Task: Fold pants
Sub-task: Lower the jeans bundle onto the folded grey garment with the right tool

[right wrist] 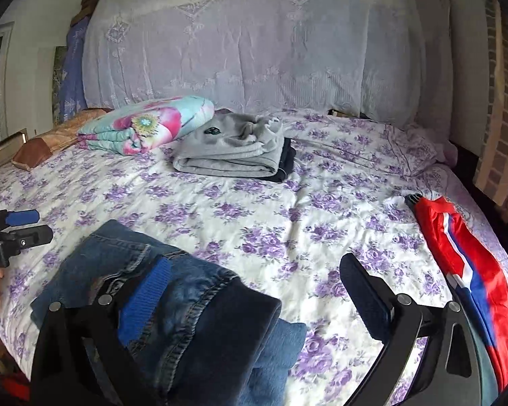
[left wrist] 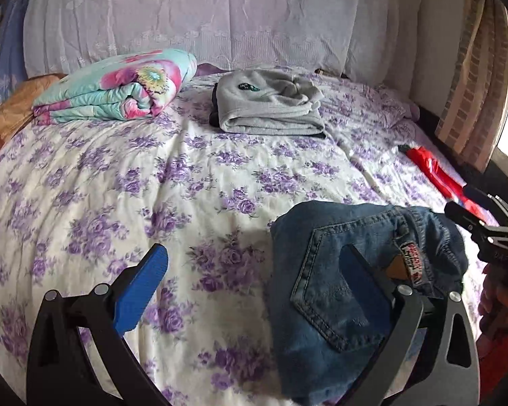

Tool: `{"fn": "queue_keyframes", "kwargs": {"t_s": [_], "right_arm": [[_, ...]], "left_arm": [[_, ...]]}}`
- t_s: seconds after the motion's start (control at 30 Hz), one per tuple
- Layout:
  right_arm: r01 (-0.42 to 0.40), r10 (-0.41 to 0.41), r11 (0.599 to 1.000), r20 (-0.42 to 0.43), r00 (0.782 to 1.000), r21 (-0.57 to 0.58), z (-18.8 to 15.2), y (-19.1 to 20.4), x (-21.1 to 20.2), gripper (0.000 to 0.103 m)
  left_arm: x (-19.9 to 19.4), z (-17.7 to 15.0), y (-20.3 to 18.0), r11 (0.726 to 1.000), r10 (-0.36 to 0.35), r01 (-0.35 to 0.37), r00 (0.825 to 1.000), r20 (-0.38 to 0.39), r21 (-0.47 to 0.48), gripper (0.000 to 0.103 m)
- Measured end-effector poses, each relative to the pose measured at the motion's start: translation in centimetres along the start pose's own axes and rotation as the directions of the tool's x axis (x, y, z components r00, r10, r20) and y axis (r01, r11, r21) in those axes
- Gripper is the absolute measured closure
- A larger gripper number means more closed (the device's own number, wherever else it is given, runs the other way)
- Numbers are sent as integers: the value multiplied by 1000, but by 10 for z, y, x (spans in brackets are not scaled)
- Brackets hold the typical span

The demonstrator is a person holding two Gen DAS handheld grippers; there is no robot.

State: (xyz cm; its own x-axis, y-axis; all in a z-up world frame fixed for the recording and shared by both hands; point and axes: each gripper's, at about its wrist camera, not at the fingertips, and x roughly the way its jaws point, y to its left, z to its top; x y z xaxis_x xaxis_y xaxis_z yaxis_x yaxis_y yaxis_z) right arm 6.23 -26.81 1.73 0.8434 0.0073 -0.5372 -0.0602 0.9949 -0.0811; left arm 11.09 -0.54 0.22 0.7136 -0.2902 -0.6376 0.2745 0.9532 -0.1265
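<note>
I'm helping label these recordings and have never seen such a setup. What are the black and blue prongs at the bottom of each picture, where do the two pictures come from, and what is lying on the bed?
No robot here: a person holds a two-finger claw in each hand, with a wide-angle camera on each looking forward along its fingers. One picture comes from the left claw, the other from the right claw. Both claws are open and hold nothing. Between them, on the flowered bed sheet, lies a folded pair of blue jeans. Further back lie a folded flowery blanket and a stack of folded grey clothes. A red, white and blue garment lies at the right edge. In each picture, the other claw shows at the side.
</note>
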Motion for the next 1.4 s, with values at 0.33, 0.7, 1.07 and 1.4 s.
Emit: {"fn": "queue_keyframes", "kwargs": {"t_s": [0.33,0.7,1.07,1.4], "right_arm": [[-374,455,801,-71,887,467,-44,-76,25,3],[-503,677,597,-56,734,624,-85,-69,43,3],[-388,423,853,-25,906,350,-43,-43,10,42],[-368,330,898,187,925,240,158,-61,85,43]], "left_arm": [[23,-38,22,955,-275,255,952,-136,-152,5],[63,-46,-6,886,-456,419,863,-216,-199,4],[22,-12,-35,960,-279,280,959,-44,4,47],[50,198,-23,997,-79,72,968,240,36,47]]}}
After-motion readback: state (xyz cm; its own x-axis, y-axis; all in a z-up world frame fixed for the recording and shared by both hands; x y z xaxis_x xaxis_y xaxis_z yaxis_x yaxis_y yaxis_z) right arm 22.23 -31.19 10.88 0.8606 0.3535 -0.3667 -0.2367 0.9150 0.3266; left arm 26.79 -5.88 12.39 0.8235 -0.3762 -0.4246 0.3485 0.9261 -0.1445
